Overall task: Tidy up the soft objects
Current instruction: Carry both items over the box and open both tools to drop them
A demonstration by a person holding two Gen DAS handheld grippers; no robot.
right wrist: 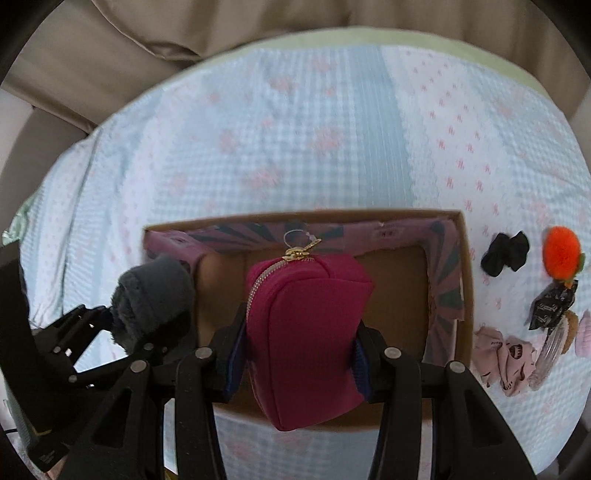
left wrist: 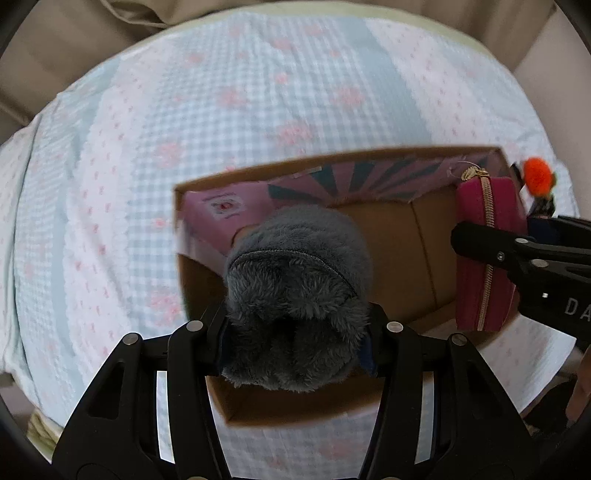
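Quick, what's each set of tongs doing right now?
Left tongs: shut on the fluffy grey plush pouch.
Right tongs: shut on the magenta zippered fabric pouch.

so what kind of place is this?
Likely a home, a bedroom or living room. A floral checked quilt covers a soft surface, beige upholstery sits behind it, and a cardboard box lies on the quilt with hair accessories beside it.

The left gripper [left wrist: 295,325] is clamped on a grey furry pouch [left wrist: 295,295] at frame centre. The right gripper [right wrist: 295,343] pinches a magenta zip pouch [right wrist: 306,332], zipper upward, at lower centre.
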